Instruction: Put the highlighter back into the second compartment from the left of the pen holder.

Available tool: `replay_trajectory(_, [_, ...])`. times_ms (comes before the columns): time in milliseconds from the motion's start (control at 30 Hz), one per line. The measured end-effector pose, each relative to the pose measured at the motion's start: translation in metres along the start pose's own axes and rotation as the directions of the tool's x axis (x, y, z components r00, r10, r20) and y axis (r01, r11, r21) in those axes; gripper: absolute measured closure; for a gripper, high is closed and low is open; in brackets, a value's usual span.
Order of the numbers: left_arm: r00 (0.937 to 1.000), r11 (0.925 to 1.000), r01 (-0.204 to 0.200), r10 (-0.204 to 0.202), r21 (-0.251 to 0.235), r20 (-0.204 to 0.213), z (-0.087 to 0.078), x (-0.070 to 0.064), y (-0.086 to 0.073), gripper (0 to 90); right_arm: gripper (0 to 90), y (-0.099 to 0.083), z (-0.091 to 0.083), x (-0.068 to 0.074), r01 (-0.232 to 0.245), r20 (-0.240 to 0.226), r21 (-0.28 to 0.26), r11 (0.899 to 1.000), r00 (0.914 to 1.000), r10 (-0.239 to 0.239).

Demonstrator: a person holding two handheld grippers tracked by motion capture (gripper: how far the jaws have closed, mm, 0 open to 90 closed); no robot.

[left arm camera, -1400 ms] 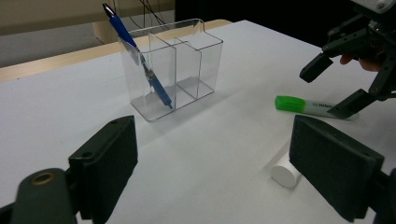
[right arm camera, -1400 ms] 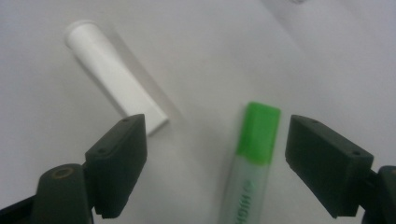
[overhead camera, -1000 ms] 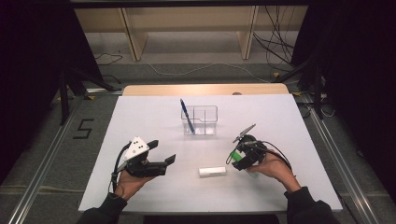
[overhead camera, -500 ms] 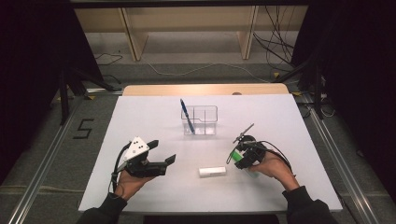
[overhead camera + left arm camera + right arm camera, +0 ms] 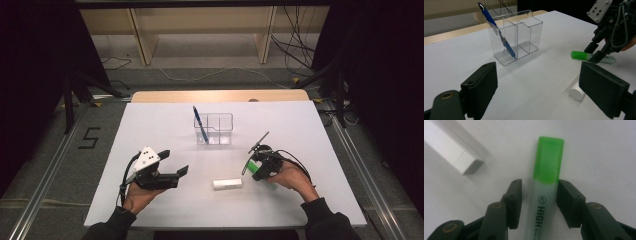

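Note:
A green-capped highlighter (image 5: 547, 167) lies flat on the white table. My right gripper (image 5: 541, 183) is down over it, open, one jaw on each side of the barrel just below the cap. The right jaw touches the barrel and a narrow gap remains at the left jaw. From above, the right gripper (image 5: 255, 169) sits at the highlighter (image 5: 250, 164) on the table's right. My left gripper (image 5: 173, 162) hovers open at the left, holding nothing. Its own view shows the left gripper (image 5: 540, 72) facing the highlighter (image 5: 580, 55) and the right gripper (image 5: 595, 52).
A clear divided organiser (image 5: 220, 129) stands mid-table with a blue pen (image 5: 200, 125) leaning in its left compartment. A white stick (image 5: 227, 184) lies between the two hands, close to the highlighter. The table's (image 5: 150, 125) front edge is near the forearms.

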State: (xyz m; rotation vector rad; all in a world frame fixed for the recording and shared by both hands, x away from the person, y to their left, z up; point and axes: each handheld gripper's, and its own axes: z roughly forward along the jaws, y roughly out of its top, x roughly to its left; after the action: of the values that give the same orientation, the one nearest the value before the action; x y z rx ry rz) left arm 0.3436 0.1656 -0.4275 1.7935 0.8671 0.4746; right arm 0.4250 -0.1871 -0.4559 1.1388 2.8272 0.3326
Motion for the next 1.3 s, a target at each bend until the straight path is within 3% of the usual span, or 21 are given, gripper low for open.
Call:
replay_trajectory(467, [1.0, 1.0, 0.0, 0.0, 0.0, -0.003, 0.001, -0.001, 0.0, 15.0, 60.2, 0.008, 0.002, 0.001, 0.017, 0.021, 0.054, 0.998, 0.9996, -0.019])
replay_trajectory(933, [1.0, 1.0, -0.004, 0.004, -0.002, 0.0, 0.0, 0.0, 0.0, 15.0, 66.8, 0.012, 0.001, 0.006, 0.068, 0.04, 0.064, 0.996, 0.9967, -0.071])
replay_trajectory(1167, [1.0, 0.9999, -0.001, 0.001, -0.011, 0.0, -0.001, 0.001, 0.0, 15.0, 67.0, 0.011, -0.009, 0.003, 0.065, 0.06, -0.038, 0.997, 0.9962, -0.063])
replay_trajectory(1300, [1.0, 0.9999, -0.001, 0.001, -0.012, 0.0, 0.0, 0.0, 0.0, 15.0, 67.0, 0.01, -0.018, -0.001, 0.049, 0.061, -0.133, 0.99, 0.9973, -0.042])
